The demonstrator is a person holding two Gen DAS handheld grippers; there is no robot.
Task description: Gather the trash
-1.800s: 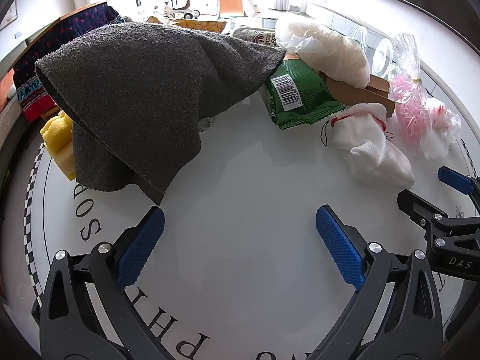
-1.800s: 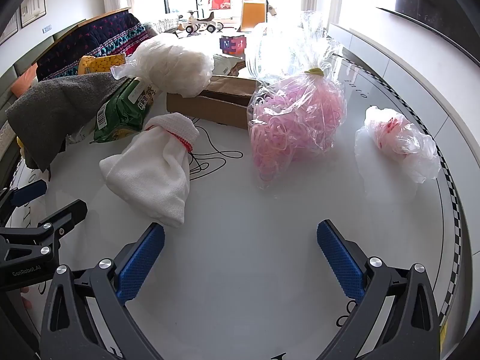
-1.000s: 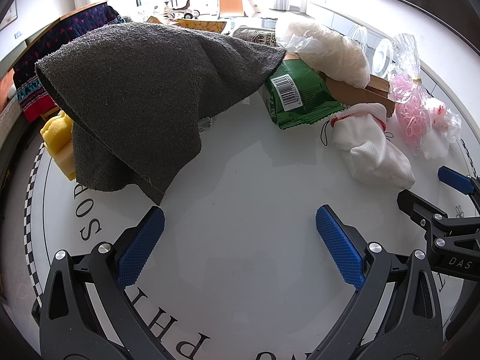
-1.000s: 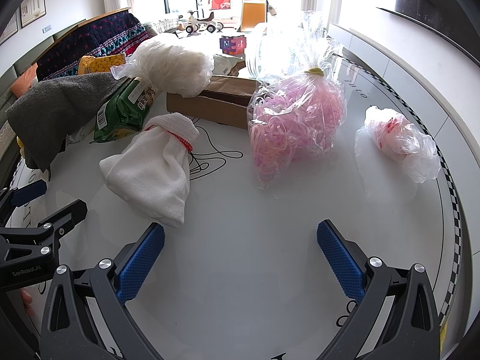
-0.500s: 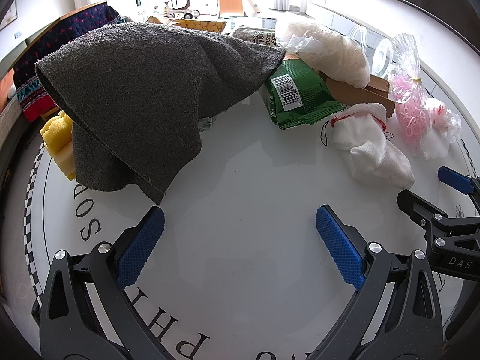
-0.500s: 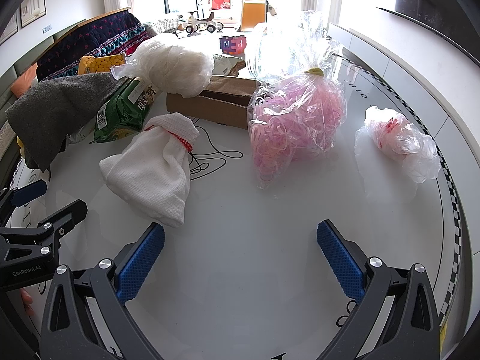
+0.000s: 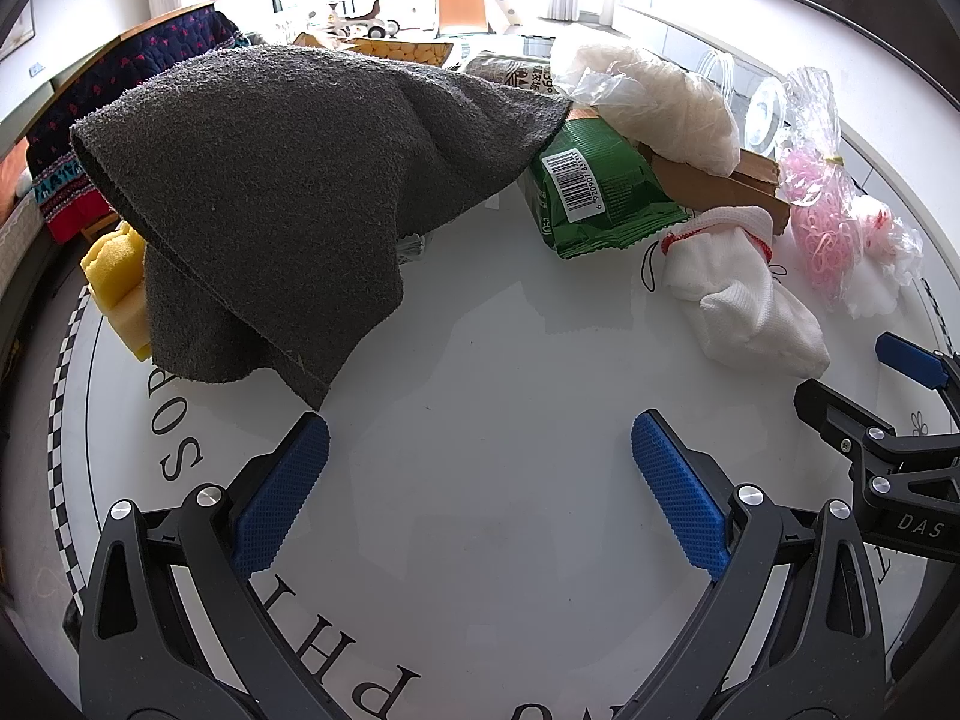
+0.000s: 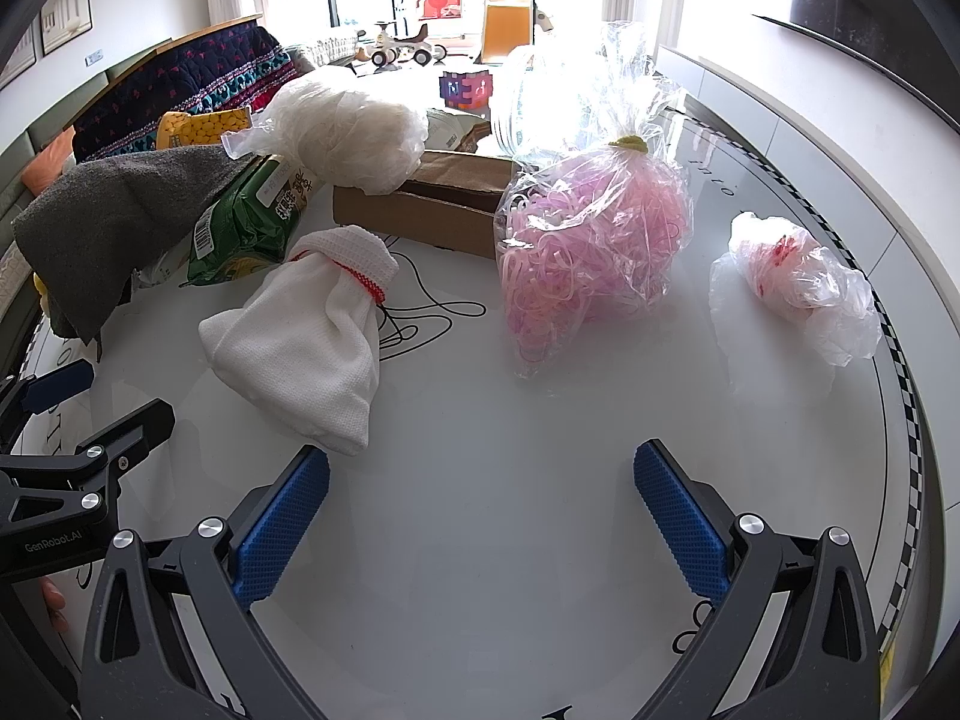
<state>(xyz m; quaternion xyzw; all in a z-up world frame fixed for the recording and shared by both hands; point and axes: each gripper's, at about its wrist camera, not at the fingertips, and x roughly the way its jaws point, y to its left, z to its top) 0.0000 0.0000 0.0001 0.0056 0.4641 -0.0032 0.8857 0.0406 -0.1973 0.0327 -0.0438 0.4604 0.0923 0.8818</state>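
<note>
Hovering grippers: the left gripper (image 7: 479, 450) and right gripper (image 8: 481, 477) both hang over bare white table (image 7: 480, 372), jaws spread wide, nothing between the blue pads.
Grey towel (image 7: 288, 180): draped in a heap at far left, its near corner just beyond the left gripper's left finger.
Yellow sponge (image 7: 117, 276): tucked under the towel's left edge.
Green snack bag (image 7: 594, 192): far centre, barcode up, touching the towel's right edge.
White cloth pouch (image 8: 318, 336): red-trimmed neck, lying just beyond the right gripper's left finger.
Cardboard box (image 8: 432, 210): behind the pouch, a white-filled plastic bag (image 8: 342, 126) resting on it.
Pink-strip bag (image 8: 594, 246): clear, knotted at top, right of the box and touching it.
Crumpled plastic bag (image 8: 792, 288): far right, apart from the rest.
</note>
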